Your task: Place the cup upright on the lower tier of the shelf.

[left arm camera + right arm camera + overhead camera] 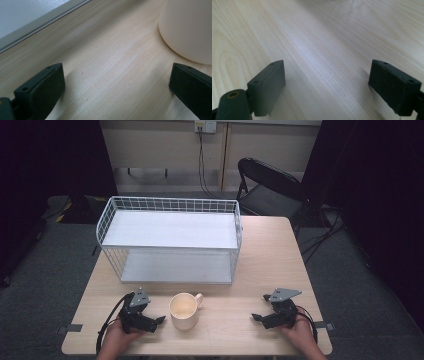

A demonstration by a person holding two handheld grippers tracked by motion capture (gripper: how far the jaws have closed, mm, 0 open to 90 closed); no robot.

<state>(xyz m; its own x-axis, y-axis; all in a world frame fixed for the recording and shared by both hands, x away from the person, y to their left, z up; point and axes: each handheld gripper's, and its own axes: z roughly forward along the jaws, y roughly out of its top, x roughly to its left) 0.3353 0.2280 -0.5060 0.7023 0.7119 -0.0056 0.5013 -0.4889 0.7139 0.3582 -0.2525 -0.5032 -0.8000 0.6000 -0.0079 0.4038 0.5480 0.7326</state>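
Note:
A cream mug (184, 310) stands upright near the table's front edge, its handle pointing to the back right. My left gripper (159, 321) rests on the table just left of the mug, open, with bare wood between its jaws. In the left gripper view the left gripper (117, 80) has the mug's rounded side (187, 27) at the upper right, apart from the jaws. My right gripper (256, 317) lies at the front right, pointing left toward the mug. In the right gripper view the right gripper (327, 75) stands open over bare wood.
A white wire rack (170, 240) with two white shelves stands across the back half of the wooden table (270, 265); its lower shelf edge (37, 23) is near my left gripper. A black folding chair (267, 187) stands behind the table at the right.

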